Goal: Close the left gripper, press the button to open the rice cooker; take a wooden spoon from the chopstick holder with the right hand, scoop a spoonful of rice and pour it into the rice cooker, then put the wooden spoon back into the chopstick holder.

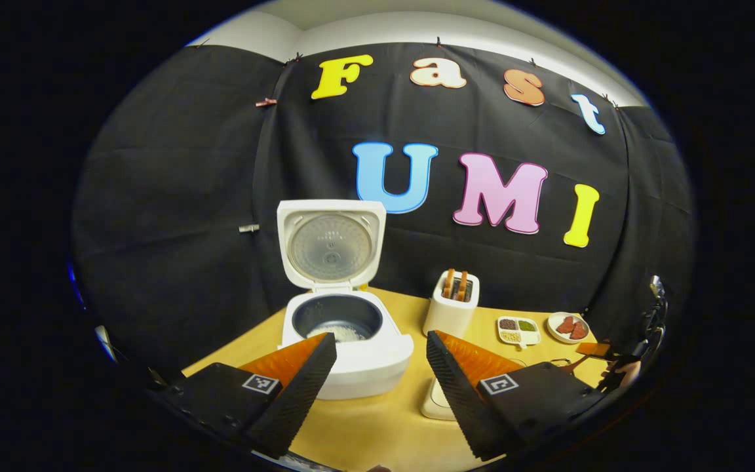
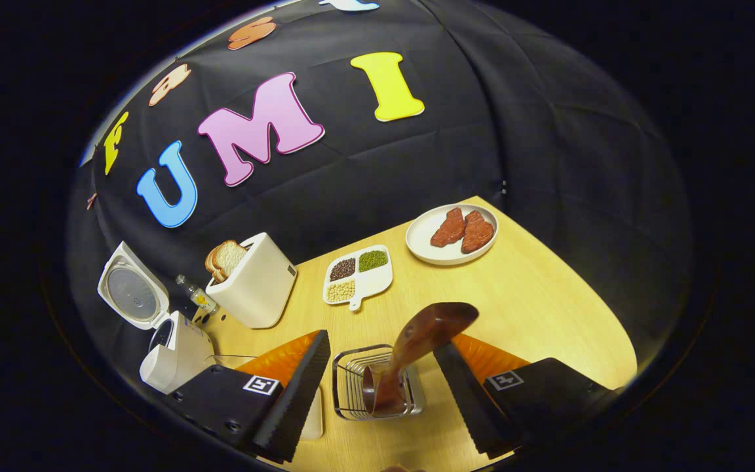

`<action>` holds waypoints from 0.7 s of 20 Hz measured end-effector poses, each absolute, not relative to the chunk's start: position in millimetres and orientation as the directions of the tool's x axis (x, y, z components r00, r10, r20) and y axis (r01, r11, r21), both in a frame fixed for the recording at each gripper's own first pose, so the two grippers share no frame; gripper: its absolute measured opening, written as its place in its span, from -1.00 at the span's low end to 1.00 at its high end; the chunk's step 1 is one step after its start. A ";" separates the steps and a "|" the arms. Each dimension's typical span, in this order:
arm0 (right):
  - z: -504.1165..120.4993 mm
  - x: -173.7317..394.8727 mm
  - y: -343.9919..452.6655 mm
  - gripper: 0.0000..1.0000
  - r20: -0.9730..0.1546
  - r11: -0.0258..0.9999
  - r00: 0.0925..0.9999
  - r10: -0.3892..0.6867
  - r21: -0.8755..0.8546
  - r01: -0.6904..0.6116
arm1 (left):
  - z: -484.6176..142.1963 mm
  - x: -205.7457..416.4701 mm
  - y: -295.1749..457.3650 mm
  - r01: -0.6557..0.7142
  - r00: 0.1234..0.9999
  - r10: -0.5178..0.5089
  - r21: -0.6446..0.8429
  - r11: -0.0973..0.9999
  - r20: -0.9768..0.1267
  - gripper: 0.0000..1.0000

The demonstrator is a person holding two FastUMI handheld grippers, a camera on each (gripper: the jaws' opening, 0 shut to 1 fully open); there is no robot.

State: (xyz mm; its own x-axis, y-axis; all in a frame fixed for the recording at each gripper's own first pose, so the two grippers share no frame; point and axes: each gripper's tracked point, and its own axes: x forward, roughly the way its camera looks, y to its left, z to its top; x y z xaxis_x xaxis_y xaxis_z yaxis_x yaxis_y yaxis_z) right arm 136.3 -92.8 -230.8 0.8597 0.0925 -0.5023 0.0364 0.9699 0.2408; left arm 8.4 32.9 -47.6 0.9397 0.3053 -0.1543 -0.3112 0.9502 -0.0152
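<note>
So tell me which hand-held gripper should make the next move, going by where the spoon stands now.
Right. The wooden spoon stands in the wire holder between the open right hand-held gripper fingers, so it can pull away. The left hand-held gripper hangs open by the opened rice cooker.

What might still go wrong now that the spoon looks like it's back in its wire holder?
The wooden spoon leans steeply in the chopstick holder, bowl end up, so it could tip the light wire holder or slide out. The right gripper is open with a finger close beside the spoon, so pulling back carelessly might snag it. The rice cooker has its lid open, close ahead of the open left gripper, which could bump it.
</note>
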 end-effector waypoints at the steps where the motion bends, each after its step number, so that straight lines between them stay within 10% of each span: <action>1: -226.2 130.3 -96.3 0.97 -0.497 0.977 0.864 0.075 0.212 0.038 | -36.2 13.1 42.0 -0.315 0.941 0.312 0.001 0.949 -0.133 0.92; 14: -146.5 54.0 -75.6 0.97 -0.368 1.000 0.930 -0.027 0.006 0.031 | 107.6 108.5 130.9 -0.283 0.958 0.286 -0.075 0.956 0.032 0.91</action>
State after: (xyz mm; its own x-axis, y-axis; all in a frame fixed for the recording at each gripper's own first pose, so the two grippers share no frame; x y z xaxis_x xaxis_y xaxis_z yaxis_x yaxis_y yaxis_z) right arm 54.0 -75.6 -146.5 0.9296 -0.0267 -0.3677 0.0310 0.9995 0.0058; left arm 108.5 130.9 107.6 0.9578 0.2856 0.0318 -0.2827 0.9563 -0.0749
